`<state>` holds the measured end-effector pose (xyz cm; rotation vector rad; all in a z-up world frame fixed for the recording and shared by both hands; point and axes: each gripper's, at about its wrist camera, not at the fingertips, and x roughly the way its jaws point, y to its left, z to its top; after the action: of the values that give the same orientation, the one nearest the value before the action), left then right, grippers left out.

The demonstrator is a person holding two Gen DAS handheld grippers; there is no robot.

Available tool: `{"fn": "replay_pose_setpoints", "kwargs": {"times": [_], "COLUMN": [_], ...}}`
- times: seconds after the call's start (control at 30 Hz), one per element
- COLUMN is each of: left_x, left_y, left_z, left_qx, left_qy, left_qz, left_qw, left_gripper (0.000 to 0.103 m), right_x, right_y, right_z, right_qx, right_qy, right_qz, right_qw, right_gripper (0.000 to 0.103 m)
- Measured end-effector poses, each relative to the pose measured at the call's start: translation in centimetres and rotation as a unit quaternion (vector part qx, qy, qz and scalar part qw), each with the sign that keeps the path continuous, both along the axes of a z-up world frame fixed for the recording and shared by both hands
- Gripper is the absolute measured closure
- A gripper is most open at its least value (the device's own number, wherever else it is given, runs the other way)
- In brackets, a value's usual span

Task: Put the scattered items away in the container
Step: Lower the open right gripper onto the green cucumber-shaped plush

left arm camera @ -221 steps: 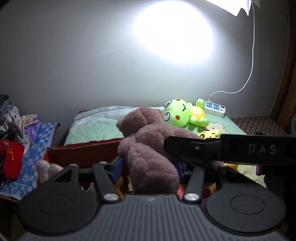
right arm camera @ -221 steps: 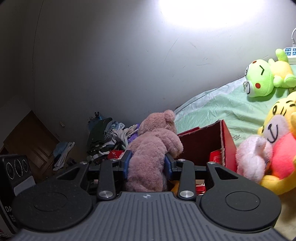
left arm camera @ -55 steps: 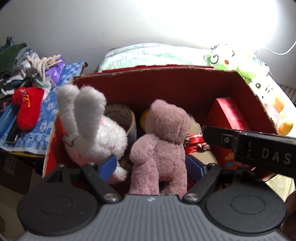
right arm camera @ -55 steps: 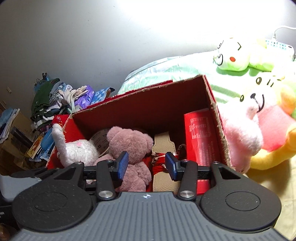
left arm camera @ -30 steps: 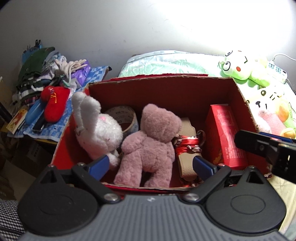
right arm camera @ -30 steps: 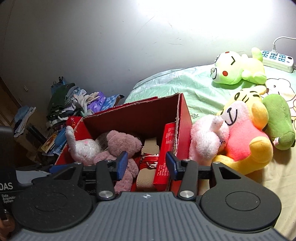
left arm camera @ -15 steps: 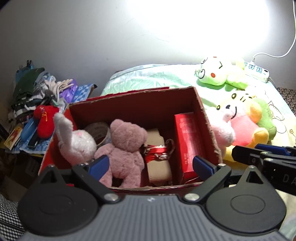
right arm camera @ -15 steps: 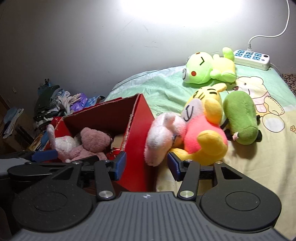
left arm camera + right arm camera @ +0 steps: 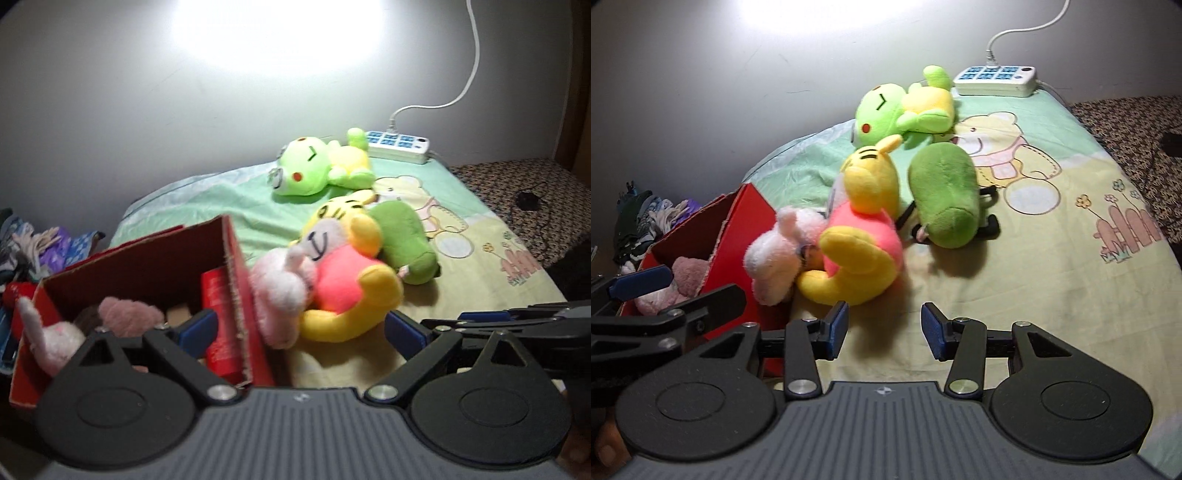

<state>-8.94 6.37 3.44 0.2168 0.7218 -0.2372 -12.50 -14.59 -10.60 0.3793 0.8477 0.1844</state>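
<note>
Both the left claw [image 9: 299, 328] and right claw [image 9: 884, 328] gape apart, holding nothing.

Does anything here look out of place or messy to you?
Yes. A white power strip lies on the bedsheet beside the green frog plush, an odd place for it. The red cardboard box has a ragged, torn top edge, and a pink plush slumps against its outer wall.

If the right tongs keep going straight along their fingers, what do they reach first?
Probably bare bedsheet. The right tongs stand open and empty, aimed at the pale yellow cartoon-print bedsheet. The yellow-and-pink plush tiger lies just left of that line, the green cylindrical plush toy farther ahead; depth is uncertain.
</note>
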Motion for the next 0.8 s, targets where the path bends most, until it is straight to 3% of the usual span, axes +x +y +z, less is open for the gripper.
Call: {"fn": "replay_pose_setpoints", "kwargs": {"times": [0.2,0.4,0.7,0.8], "left_x": [0.1,1.5,3.4,4.2], "left_y": [-3.3,-5.3,-6.0,-5.8], "left_z": [-2.1,-4.2,-7.0,-7.4], "left_qx": [-0.016,-0.059,-0.055,-0.06], "left_qy": [0.019,0.055,0.098,0.107], "left_qz": [-0.077,-0.125,-0.106,-0.101], "left_qw": [0.9967,0.9889,0.9879,0.9873], "left_gripper": [0.006,0.009,0.01,0.009], "right_x": [1.4,5.2,10.3,12.0], "right_y": [-4.2,-5.8,-5.4,-5.1], "right_z": [-1.4,-2.6,-2.9,-3.3], "right_qx": [0.016,0.041,0.038,0.042], "right_qy": [0.013,0.028,0.021,0.024], "right_qz": [-0.041,-0.038,-0.025,-0.023], "right_qw": [0.999,0.998,0.999,0.999], "right_gripper": [0.055,0.054,0.049,0.042]}}
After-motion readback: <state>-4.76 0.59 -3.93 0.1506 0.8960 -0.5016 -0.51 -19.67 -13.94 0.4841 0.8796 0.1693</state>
